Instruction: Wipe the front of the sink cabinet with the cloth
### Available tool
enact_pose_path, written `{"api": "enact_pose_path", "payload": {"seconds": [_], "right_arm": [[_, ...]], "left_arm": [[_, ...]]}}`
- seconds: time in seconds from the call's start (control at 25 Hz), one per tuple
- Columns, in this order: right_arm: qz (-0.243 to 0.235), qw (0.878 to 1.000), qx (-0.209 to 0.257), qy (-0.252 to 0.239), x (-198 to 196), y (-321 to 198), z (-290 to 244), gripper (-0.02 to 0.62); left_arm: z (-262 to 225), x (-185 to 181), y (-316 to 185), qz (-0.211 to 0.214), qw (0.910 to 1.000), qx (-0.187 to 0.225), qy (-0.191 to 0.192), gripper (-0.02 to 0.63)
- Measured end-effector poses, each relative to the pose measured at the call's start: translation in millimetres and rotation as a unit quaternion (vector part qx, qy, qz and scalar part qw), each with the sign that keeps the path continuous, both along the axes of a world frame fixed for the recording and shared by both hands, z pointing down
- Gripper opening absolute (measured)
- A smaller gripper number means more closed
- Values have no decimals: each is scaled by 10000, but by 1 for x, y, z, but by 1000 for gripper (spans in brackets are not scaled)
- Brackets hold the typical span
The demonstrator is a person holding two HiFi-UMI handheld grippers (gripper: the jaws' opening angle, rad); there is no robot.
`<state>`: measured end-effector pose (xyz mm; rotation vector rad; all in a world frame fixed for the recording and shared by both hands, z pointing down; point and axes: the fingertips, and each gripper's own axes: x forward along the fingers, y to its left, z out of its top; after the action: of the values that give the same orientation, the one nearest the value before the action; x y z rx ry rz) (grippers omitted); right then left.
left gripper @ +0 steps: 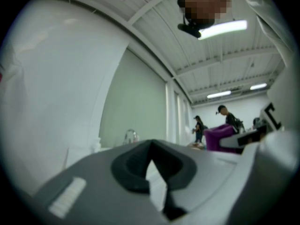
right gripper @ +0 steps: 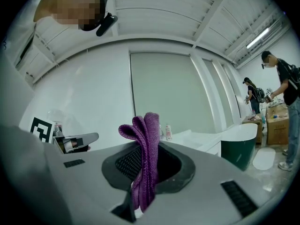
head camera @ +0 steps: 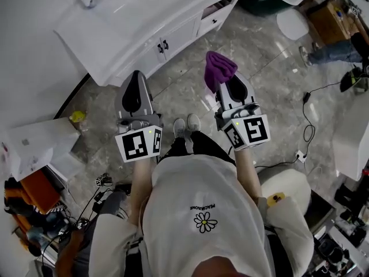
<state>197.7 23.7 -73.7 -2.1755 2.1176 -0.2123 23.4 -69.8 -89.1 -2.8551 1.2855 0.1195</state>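
The white sink cabinet (head camera: 173, 39) stands ahead on the marble floor, its doors with dark handles (head camera: 163, 45) facing me and the basin top (head camera: 115, 16) above them. A purple cloth (head camera: 219, 68) sticks up out of my right gripper (head camera: 228, 81), which is shut on it and held well short of the cabinet front. In the right gripper view the folded cloth (right gripper: 146, 139) rises between the jaws of the right gripper (right gripper: 145, 161). My left gripper (head camera: 135, 79) is beside it, jaws together and holding nothing; the left gripper (left gripper: 151, 146) points up toward the wall and ceiling.
My shoes (head camera: 185, 126) are between the grippers. Cables (head camera: 308, 126) trail over the floor at the right. A white round lid (head camera: 294, 25), a cardboard box (head camera: 331, 16) and a standing person (head camera: 337, 51) are at the far right. White boxes (head camera: 40, 146) lie at the left.
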Motion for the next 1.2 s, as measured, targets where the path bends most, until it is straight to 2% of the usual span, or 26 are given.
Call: {"api": "enact_pose_path", "payload": {"seconds": [0.24, 0.48, 0.6, 0.68, 0.88, 1.08, 1.2], "right_arm": [[-409, 9988, 170, 207, 8, -17, -13, 57], [-895, 9955, 140, 288, 2, -31, -17, 57], [-1112, 9930, 149, 368, -7, -50, -20, 57], [-1183, 9920, 165, 408, -21, -61, -18, 57], [-1403, 9892, 117, 416, -66, -65, -10, 57], [-1578, 9862, 183, 475, -93, -80, -8, 57], [-1672, 9846, 265, 444, -99, -92, -7, 57]], "left_arm": [[-16, -4, -11, -429, 9989, 152, 105, 5], [-29, -13, -13, -714, 9969, 322, -117, 5], [-37, -22, -26, -907, 9951, 387, 119, 5], [-34, -33, -32, -981, 9942, 373, 217, 5], [-20, -74, -32, -1202, 9924, 207, 183, 5], [-11, -110, -40, -1395, 9899, 155, 194, 5], [4, -126, -52, -1625, 9863, -89, 282, 5]]}}
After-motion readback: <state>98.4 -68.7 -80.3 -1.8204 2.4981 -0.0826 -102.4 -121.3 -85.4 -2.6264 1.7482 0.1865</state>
